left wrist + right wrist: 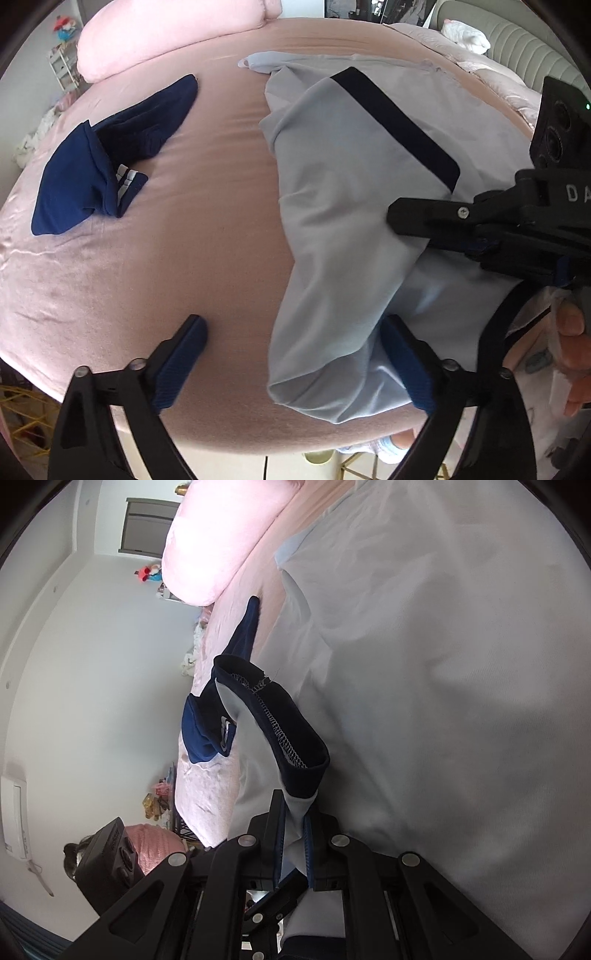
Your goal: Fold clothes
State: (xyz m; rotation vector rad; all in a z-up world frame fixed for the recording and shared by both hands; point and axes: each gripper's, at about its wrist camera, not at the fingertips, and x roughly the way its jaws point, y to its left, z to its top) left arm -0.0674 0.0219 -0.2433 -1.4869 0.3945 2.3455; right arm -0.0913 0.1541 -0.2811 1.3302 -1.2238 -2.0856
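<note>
Two garments on the bed [147, 280]: right gripper [293, 836] jaws clamp the grey shirt [343, 206], left gripper [295, 354] jaws spread.

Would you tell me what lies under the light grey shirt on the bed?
Under the light grey shirt only the pink bed sheet shows around its edges; whatever lies beneath its folded layers is covered.

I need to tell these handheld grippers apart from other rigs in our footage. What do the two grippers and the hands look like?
Both are black plastic linkage frames with silver round-head screws. The left gripper has long black fingers faced with ribbed dark blue pads. The right gripper carries the same blue pads; its side bears white letters "DA" and a boxy black camera block with a green light. No sleeve shows on the right hand.
</note>
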